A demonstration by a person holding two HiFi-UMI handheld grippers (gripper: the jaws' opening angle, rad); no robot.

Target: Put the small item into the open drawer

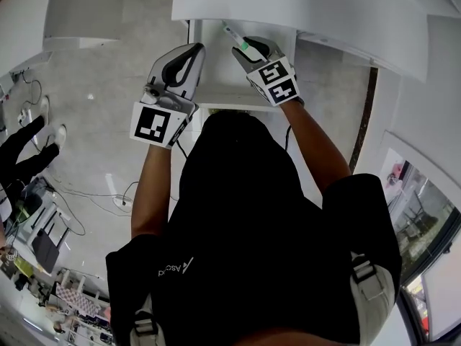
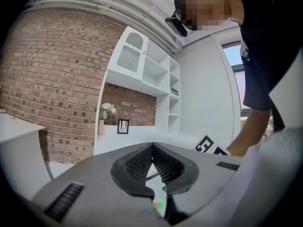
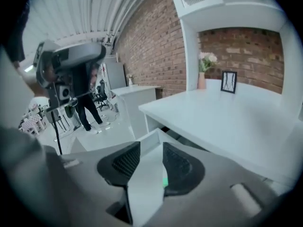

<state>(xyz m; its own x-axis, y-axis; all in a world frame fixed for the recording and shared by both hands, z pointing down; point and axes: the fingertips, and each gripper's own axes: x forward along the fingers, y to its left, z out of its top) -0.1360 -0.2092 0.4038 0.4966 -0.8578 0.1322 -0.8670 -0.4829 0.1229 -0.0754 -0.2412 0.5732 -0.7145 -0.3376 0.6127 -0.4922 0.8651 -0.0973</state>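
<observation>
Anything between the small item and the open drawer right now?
Nothing visible does. The small item is at the tip of the right gripper, whose jaws stand apart, over the open drawer. The left gripper, shut with nothing in it, is beside it toward the drawer's left side, not across the way down.

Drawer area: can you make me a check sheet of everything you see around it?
Surface: white desk, smooth top.
Job's things: drawer open; white-and-green stick at the right tool's tips, over the drawer.
Clutter: vase and frame at the desk's back.
Tools: left tool shut, empty; right tool open, pads not pressing the stick.
Cables: cables loose on the floor.
Surroundings: brick wall, white shelves, another person standing nearby.
</observation>
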